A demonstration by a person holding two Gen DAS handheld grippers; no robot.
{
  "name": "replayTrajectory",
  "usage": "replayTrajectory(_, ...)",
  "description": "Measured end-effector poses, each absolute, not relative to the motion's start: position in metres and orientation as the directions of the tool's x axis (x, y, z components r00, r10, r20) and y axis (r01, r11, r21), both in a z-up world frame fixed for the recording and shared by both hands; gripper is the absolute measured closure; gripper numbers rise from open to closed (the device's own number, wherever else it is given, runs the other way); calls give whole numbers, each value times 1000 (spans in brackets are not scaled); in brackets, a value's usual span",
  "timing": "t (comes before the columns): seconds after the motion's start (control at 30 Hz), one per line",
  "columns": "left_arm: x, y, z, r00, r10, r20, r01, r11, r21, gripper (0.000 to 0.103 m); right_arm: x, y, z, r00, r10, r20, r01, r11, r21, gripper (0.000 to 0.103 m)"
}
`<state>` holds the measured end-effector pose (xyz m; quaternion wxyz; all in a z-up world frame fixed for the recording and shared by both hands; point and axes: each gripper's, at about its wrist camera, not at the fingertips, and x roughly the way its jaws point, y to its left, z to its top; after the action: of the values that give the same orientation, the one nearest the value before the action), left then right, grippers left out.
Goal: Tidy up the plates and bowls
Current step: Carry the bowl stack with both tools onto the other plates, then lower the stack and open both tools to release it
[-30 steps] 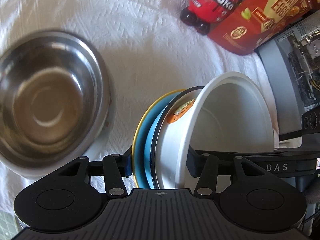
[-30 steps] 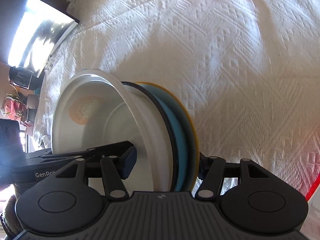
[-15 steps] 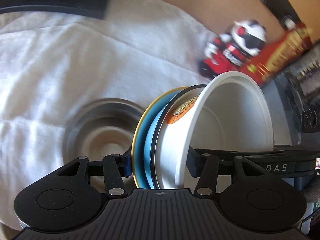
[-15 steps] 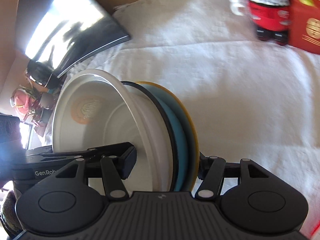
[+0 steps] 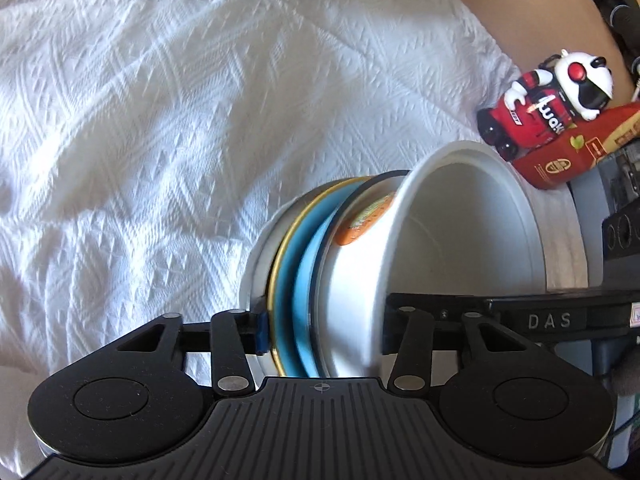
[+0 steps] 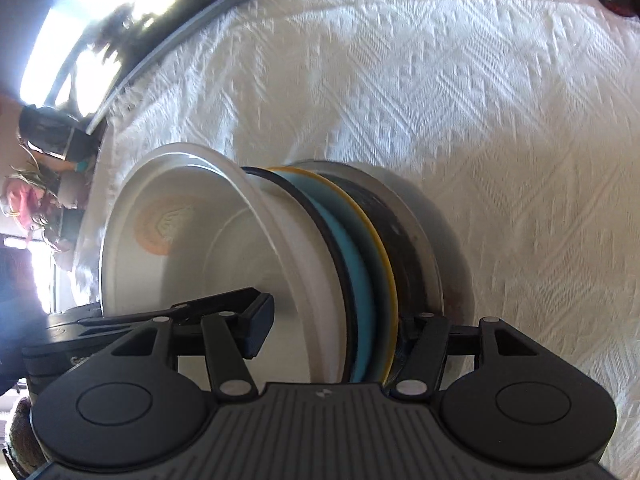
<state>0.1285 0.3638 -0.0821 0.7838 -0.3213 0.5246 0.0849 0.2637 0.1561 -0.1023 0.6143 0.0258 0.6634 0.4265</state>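
Both grippers hold one nested stack from opposite sides: a white bowl (image 5: 460, 240) with an orange emblem, inside a black-rimmed white bowl, on a blue plate (image 5: 298, 276) with a yellow rim. My left gripper (image 5: 322, 330) is shut on the stack. My right gripper (image 6: 334, 330) is shut on it too; there the white bowl (image 6: 192, 248) and blue plate (image 6: 360, 280) show. The stack now sits in the steel bowl (image 6: 416, 248), whose rim shows behind the plate in the left wrist view (image 5: 256, 264).
A white textured cloth (image 5: 160, 120) covers the table. A red and white toy figure (image 5: 548, 100) and a red box (image 5: 568, 156) stand at the far right. A dark glossy panel (image 6: 120, 32) and clutter lie at the cloth's edge.
Both grippers carried the stack over the steel bowl and lowered it; the steel bowl now sits right behind the blue plate, around the stack's base.
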Motion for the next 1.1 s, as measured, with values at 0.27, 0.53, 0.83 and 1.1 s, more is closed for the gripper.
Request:
replayTrajectory(0.27, 122, 370, -70, 472, -181, -863, -455, 788, -414, 62, 258, 157, -80, -129, 491, -862, -574, 672, 468, 50)
replayTrajectory(0.53, 115, 369, -31, 577, -86, -813, -437, 808, -395, 75, 251, 150, -45, 25, 490, -871, -673, 653, 348, 54)
replayTrajectory(0.83, 104, 355, -45, 535, 23, -844, -508, 808, -300, 76, 212, 190, -36, 219, 368, -903, -809, 587, 43, 65)
replayTrajectory(1.1, 102, 348, -51, 551, -37, -834, -483, 801, -354, 76, 195, 184, -34, 272, 375, -886, -827, 562, -16, 65)
